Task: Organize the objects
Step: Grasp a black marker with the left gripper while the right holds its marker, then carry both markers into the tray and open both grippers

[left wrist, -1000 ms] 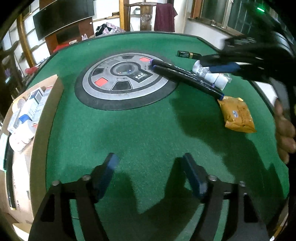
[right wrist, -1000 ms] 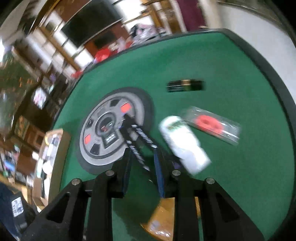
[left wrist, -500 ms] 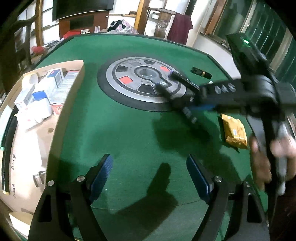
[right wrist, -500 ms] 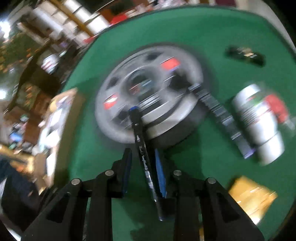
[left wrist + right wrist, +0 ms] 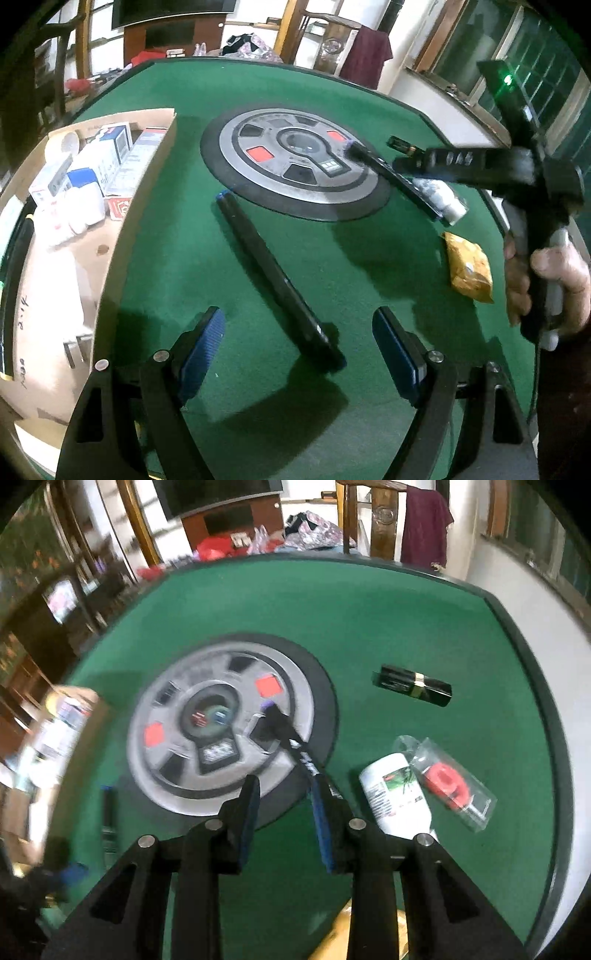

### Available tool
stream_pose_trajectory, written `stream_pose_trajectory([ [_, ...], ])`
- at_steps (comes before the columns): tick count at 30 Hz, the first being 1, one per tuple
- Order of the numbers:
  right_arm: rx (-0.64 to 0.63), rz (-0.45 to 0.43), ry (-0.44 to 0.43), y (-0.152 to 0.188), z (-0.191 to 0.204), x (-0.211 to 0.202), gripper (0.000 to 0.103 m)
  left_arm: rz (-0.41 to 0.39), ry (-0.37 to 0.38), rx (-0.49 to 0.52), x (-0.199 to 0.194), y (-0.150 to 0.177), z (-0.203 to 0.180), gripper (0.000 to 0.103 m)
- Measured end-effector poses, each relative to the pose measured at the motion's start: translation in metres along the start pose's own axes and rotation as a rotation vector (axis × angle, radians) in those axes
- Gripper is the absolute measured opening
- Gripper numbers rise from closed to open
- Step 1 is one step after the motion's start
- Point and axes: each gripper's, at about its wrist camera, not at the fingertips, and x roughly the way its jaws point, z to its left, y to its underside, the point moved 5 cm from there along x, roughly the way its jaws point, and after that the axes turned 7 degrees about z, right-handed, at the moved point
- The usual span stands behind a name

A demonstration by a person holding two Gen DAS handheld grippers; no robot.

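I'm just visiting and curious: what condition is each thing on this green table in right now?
Left gripper: open, empty.
Right gripper: slightly open, empty.
Near black pen: lying flat, capped.
Far black pen: lying partly on the grey dial.
White bottle: on its side.
Lipstick: closed, lying down.
Cardboard box: open.

Table top [image 5: 258,387] green felt, matt, finely napped. Centre disc [image 5: 295,162] grey, smooth, hard plastic look with black rim. Pen [image 5: 273,273] black, semi-gloss plastic. Box [image 5: 122,236] brown cardboard, matt. Pouch [image 5: 469,267] yellow, crinkled glossy foil. Bottle [image 5: 397,794] white smooth plastic, paper label. Lipstick tube [image 5: 412,685] glossy black, gold metal band. Gripper pads [image 5: 201,354] blue ribbed rubber.
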Motion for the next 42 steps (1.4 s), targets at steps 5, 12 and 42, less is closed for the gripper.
stream_pose_trajectory([
  [5,-0.016,0.022,0.087,-0.007,-0.011,0.021,0.026,0.006,-0.097,0.005,0.02,-0.018,-0.001,0.078],
  [12,0.05,0.064,-0.018,-0.007,-0.018,0.027,0.018,-0.033,-0.148,0.109,0.03,-0.027,-0.018,0.015],
  [42,0.212,0.013,-0.315,0.072,0.022,-0.015,0.012,-0.138,0.031,0.1,-0.03,-0.001,-0.023,0.011],
])
